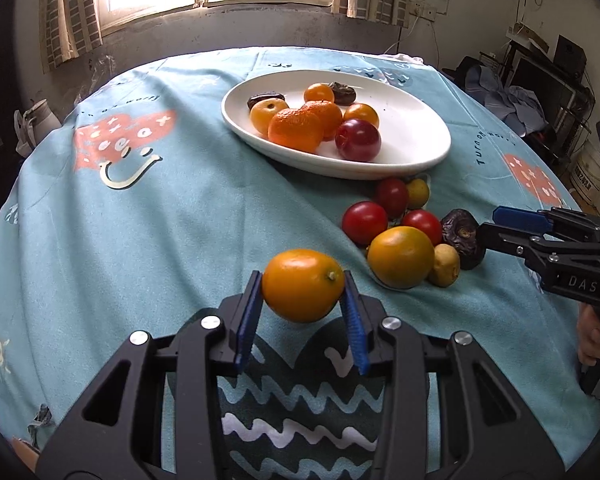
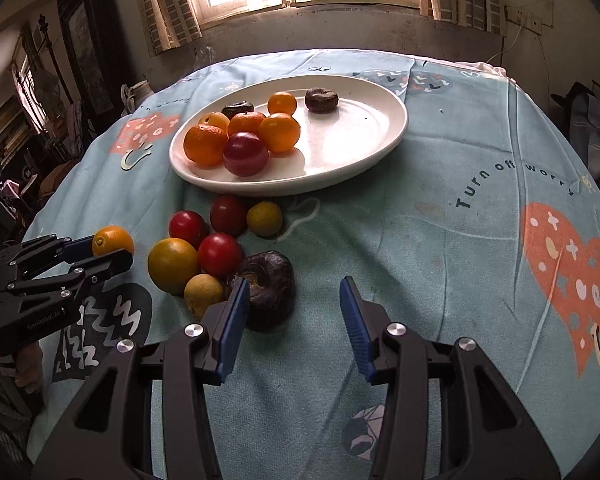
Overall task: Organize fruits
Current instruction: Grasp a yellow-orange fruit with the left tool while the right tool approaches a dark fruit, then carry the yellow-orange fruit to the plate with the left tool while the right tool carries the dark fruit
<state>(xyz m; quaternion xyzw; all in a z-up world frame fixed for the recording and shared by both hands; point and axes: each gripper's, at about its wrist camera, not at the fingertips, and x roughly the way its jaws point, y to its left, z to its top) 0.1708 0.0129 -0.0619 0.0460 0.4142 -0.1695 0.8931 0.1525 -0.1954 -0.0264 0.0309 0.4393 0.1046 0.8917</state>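
your left gripper (image 1: 303, 294) has its blue-padded jaws clamped on a smooth round orange citrus fruit (image 1: 303, 290), one pad against each side, and the fruit hangs clear above the light blue printed tablecloth (image 1: 140, 220). your right gripper (image 2: 294, 304) has its jaws standing apart with only cloth between them; its left pad sits just in front of a dark wrinkled dried fruit (image 2: 266, 294), and you cannot tell whether it touches. that dried fruit lies at the near edge of a loose cluster on the cloth: a large yellow-orange round fruit (image 2: 173, 265), three glossy red cherry tomatoes (image 2: 219, 259), a small pale yellow fruit (image 2: 203, 293) and a small yellow-green fruit (image 2: 264, 218) close to the plate. beyond the cluster sits a white oval ceramic plate (image 2: 352, 140), holding several orange citrus fruits (image 2: 205, 144), a dark red plum-like fruit (image 2: 245, 153) and two more dark dried fruits (image 2: 321, 99), mostly gathered on its left half in the right wrist view. a hand (image 1: 592, 344) grips the right gripper's handle at the edge of the left wrist view.
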